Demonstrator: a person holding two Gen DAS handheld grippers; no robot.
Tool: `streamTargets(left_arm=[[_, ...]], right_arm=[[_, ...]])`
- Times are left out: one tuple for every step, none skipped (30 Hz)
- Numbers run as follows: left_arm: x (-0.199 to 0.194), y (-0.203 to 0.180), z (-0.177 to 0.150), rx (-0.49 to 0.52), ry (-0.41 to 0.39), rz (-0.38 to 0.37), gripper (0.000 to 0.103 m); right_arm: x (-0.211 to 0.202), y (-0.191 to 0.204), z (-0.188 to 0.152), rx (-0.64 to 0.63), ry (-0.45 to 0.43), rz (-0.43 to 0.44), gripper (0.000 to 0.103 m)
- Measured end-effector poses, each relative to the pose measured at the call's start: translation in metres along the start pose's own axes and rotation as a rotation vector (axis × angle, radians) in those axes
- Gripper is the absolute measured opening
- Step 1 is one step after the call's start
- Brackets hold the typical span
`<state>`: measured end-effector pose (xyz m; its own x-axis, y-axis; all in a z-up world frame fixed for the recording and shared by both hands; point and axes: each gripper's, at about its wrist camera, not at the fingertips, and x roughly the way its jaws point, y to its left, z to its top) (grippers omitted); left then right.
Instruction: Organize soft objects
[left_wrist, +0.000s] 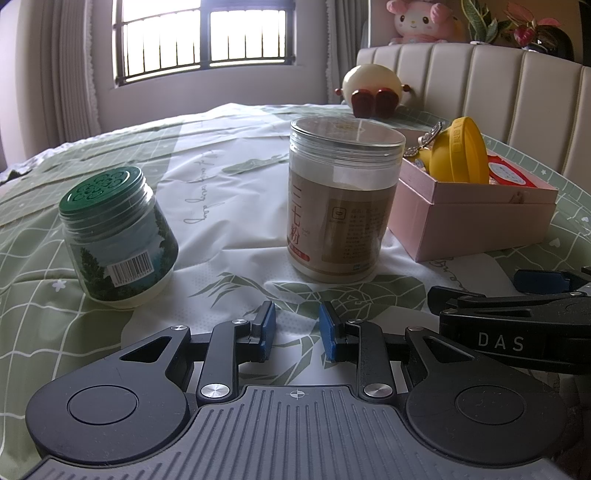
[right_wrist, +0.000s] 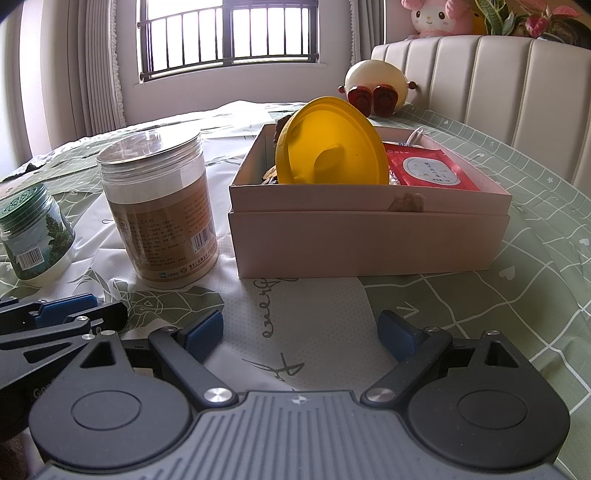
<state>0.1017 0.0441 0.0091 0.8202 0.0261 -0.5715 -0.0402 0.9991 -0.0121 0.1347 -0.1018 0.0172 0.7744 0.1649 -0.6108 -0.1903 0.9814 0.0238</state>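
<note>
A cream plush toy (left_wrist: 373, 88) with red feet leans on the headboard at the far end of the bed; it also appears in the right wrist view (right_wrist: 376, 85). A yellow soft funnel-shaped cup (right_wrist: 328, 147) stands on edge in an open pink box (right_wrist: 369, 240), next to a red packet (right_wrist: 432, 170). My left gripper (left_wrist: 297, 330) hovers low over the bedspread, open by a narrow gap with nothing in it. My right gripper (right_wrist: 301, 334) is open wide and empty, facing the box from a short distance.
A tall clear jar of beige powder (left_wrist: 343, 199) and a green-lidded jar (left_wrist: 114, 236) stand on the green and white bedspread (left_wrist: 229, 184), left of the pink box (left_wrist: 476, 214). A pink plush (right_wrist: 439, 18) and plants sit on top of the padded headboard (right_wrist: 498, 85).
</note>
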Motion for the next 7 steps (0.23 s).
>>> streamTargets(left_arm=[[0.0,0.0,0.0,0.0,0.0,0.0,0.029],[0.0,0.0,0.0,0.0,0.0,0.0,0.029],[0.0,0.0,0.0,-0.001,0.0,-0.001,0.029],[0.0001,0.0006,-0.0001,-0.002,0.0,-0.003,0.029],[0.0001,0.0013,-0.0002,-0.005,-0.001,-0.007,0.029],[0.0001,0.0021,-0.0003,-0.007,-0.002,-0.01,0.029],[0.0002,0.0032,-0.0002,-0.011,-0.002,-0.015,0.029]], right_arm=[[0.0002,0.0004,-0.0001,0.0,0.0,0.0,0.091],[0.0,-0.0001,0.0,0.0,0.0,0.0,0.091],[0.0001,0.0,0.0,0.0,0.0,0.0,0.091],[0.0002,0.0002,0.0,-0.001,0.001,-0.001,0.091],[0.0002,0.0004,-0.0001,-0.001,0.001,-0.001,0.092],[0.0002,0.0007,0.0002,-0.001,0.001,-0.001,0.092],[0.0001,0.0007,0.0002,0.0,0.0,0.001,0.092]])
